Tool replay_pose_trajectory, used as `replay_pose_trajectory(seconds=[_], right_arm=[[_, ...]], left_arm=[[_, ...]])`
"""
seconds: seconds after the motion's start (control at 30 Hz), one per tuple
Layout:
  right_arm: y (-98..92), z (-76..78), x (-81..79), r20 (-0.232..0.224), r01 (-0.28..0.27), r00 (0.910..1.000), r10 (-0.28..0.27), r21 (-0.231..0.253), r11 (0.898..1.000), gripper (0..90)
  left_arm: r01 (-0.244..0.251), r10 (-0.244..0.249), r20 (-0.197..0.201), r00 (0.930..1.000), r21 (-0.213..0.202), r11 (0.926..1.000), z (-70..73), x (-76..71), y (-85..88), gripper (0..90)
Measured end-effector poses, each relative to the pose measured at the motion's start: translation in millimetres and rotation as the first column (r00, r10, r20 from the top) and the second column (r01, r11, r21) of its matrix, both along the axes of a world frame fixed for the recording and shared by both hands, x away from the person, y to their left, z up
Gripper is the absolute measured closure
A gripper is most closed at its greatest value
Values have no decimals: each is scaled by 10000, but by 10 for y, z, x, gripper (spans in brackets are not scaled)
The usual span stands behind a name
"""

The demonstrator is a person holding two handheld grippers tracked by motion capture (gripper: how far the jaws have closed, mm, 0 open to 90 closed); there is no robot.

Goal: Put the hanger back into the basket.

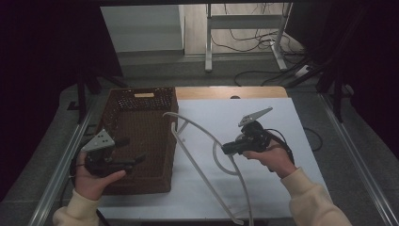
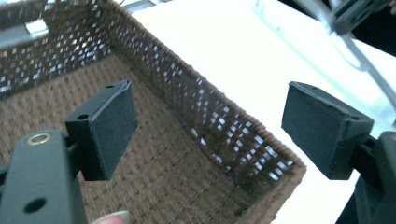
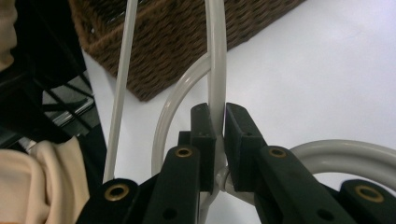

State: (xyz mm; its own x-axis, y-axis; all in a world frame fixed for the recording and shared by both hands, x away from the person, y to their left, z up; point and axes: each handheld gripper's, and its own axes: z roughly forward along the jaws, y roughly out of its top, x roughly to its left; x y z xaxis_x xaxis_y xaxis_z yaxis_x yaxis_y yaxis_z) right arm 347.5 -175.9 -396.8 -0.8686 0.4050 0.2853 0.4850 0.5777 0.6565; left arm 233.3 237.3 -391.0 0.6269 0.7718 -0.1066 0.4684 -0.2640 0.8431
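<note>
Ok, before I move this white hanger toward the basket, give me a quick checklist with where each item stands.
1. Right tool shut on the white hanger: ok, jaws pinch its rod.
2. Grip near the hook junction: ok, per the right gripper view.
3. Left tool open, holding nothing: ok.
4. Left tool out of the way: not ok, it hovers over the wicker basket.
5. Basket has room: ok for the floor in view.
6. Hanger's far end off the basket rim: cannot tell.

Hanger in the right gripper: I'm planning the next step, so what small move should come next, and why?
Probably swing the hanger left over the basket: the right gripper is shut on it, and the left gripper hangs open at the basket's rim.
</note>
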Motion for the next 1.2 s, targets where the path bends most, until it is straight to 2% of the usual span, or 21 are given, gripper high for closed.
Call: replay_pose_trajectory(seconds=[0.17, 0.33, 0.43, 0.53, 0.63, 0.7, 0.77, 0.83, 0.93, 1.0, 1.03, 1.07, 1.13, 1.17, 1.2], right_arm=[[67, -142, -57, -234, -303, 9993, 300, -132, 9995, 819], [135, -214, -97, -410, -575, 9975, 569, -155, 9982, 820], [167, -236, -107, -452, -709, 9965, 703, -134, 9974, 820], [190, -250, -120, -474, -840, 9954, 833, -140, 9964, 820], [211, -260, -133, -491, -958, 9943, 948, -172, 9953, 820], [224, -255, -147, -475, -1053, 9934, 1041, -229, 9942, 820], [239, -238, -164, -474, -1162, 9922, 1151, -220, 9930, 820], [249, -215, -180, -451, -1221, 9916, 1210, -237, 9922, 820], [256, -192, -192, -365, -1321, 9907, 1311, -252, 9909, 820], [262, -184, -196, -321, -1380, 9900, 1371, -282, 9900, 820], [267, -180, -200, -318, -1416, 9896, 1406, -315, 9894, 820], [273, -178, -203, -328, -1447, 9891, 1436, -320, 9890, 820], [286, -172, -210, -309, -1527, 9880, 1516, -395, 9875, 820], [296, -170, -215, -308, -1575, 9872, 1564, -401, 9867, 820], [306, -164, -222, -291, -1623, 9865, 1612, -447, 9857, 820]], left_arm=[[384, -391, 259, 9989, 286, 9989, 147, 43, -127, 187], [778, -814, 521, 9953, 676, 9947, 326, 140, -284, 190], [1148, -1211, 527, 9912, 1099, 9873, 432, 265, -405, 190], [1738, -1782, 277, 9836, 1192, 9775, 489, 399, -527, 199], [2467, -2446, -319, 9691, 1325, 9600, 498, 552, -641, 203], [2925, -2828, -815, 9557, 1565, 9434, 485, 649, -727, 208], [3186, -3036, -1073, 9468, 1752, 9316, 479, 705, -775, 206], [3481, -3258, -1431, 9345, 1770, 9206, 469, 781, -834, 207], [3773, -3464, -1795, 9208, 1843, 9075, 465, 861, -883, 222], [4290, -3834, -2318, 8940, 1964, 8817, 446, 927, -928, 226], [4396, -3891, -2436, 8884, 2077, 8738, 435, 940, -947, 230], [4572, -3967, -2659, 8786, 2279, 8597, 416, 957, -980, 231], [4789, -4089, -2890, 8656, 2394, 8446, 377, 973, -1026, 241], [4987, -4187, -3110, 8532, 2510, 8296, 359, 984, -1054, 261], [4987, -4187, -3110, 8532, 2510, 8296, 359, 984, -1054, 289]])
